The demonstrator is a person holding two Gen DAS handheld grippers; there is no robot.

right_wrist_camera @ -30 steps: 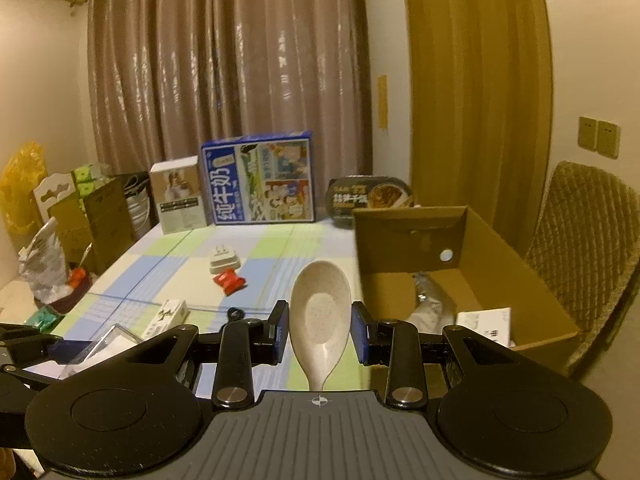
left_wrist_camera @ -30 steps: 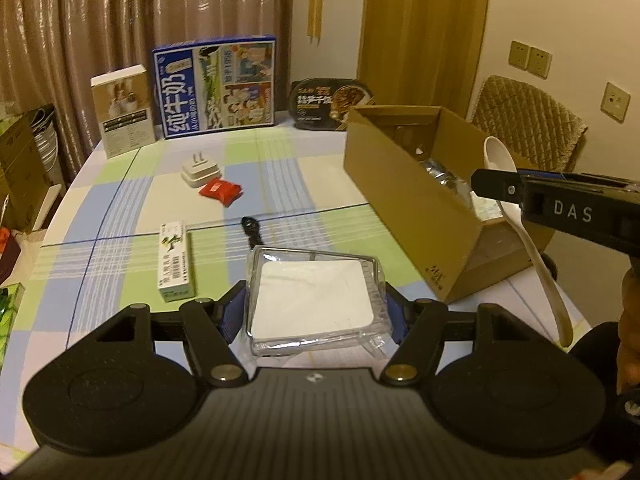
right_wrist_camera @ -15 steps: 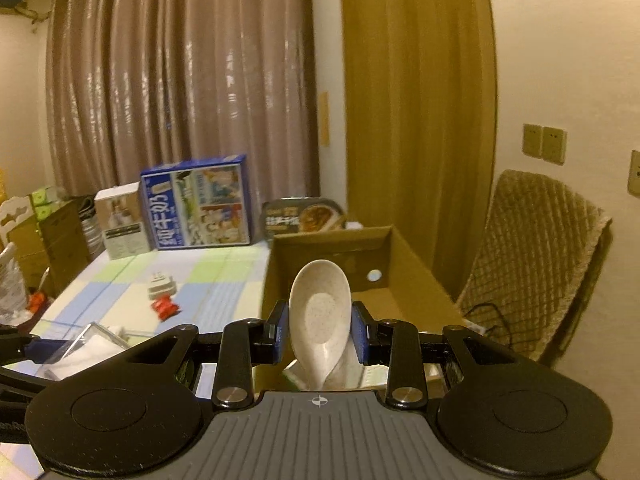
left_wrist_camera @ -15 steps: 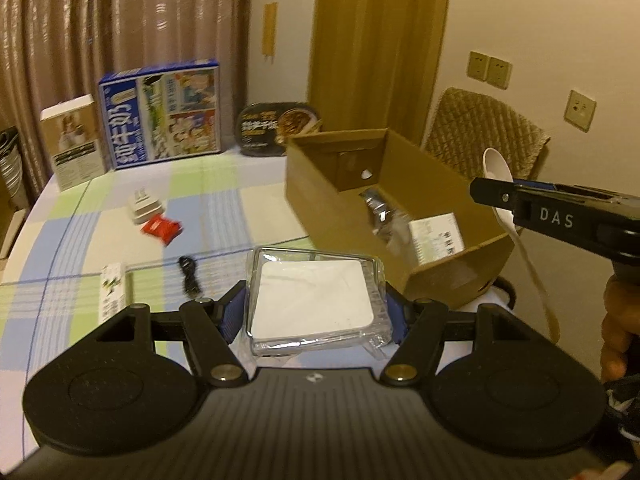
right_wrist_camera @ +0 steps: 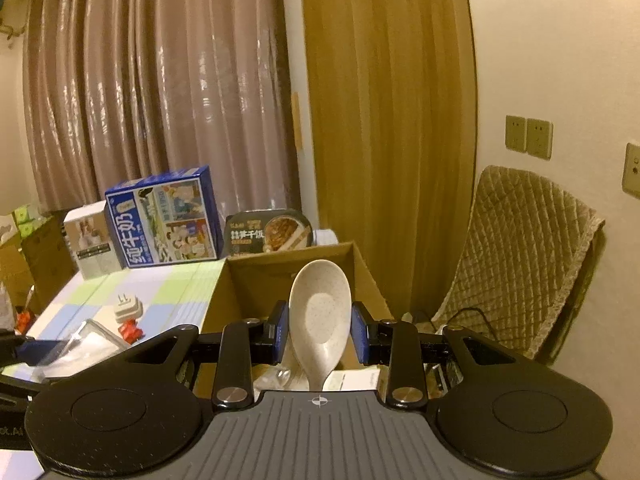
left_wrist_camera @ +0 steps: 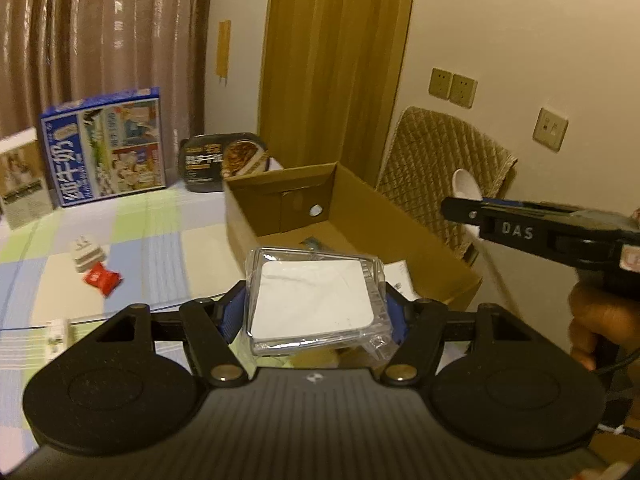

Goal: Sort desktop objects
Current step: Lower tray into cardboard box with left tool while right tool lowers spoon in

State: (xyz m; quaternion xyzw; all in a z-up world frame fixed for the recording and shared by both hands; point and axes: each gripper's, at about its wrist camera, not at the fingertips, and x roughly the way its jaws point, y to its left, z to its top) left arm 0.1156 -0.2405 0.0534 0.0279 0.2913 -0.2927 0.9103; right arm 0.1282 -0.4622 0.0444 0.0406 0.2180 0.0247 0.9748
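Checked cloth covers the surface (left_wrist_camera: 168, 240), where an open brown cardboard box (left_wrist_camera: 424, 236) at the right edge holds a white paper card (left_wrist_camera: 400, 280) and a crinkled clear packet (left_wrist_camera: 314, 243). Since a second ago both grippers have swung toward the box. Left gripper (left_wrist_camera: 316, 312) jaws clench a square clear-wrapped white pack (left_wrist_camera: 314, 300) above its near wall; right gripper (right_wrist_camera: 319, 334) jaws grasp a speckled cream spoon (right_wrist_camera: 320, 312), bowl upward, over the box.

"DAS" stands in pale letters on the right claw (left_wrist_camera: 460, 210). The blue carton (right_wrist_camera: 164, 218), beside the meal tray (right_wrist_camera: 269, 233), reads "纯牛奶".
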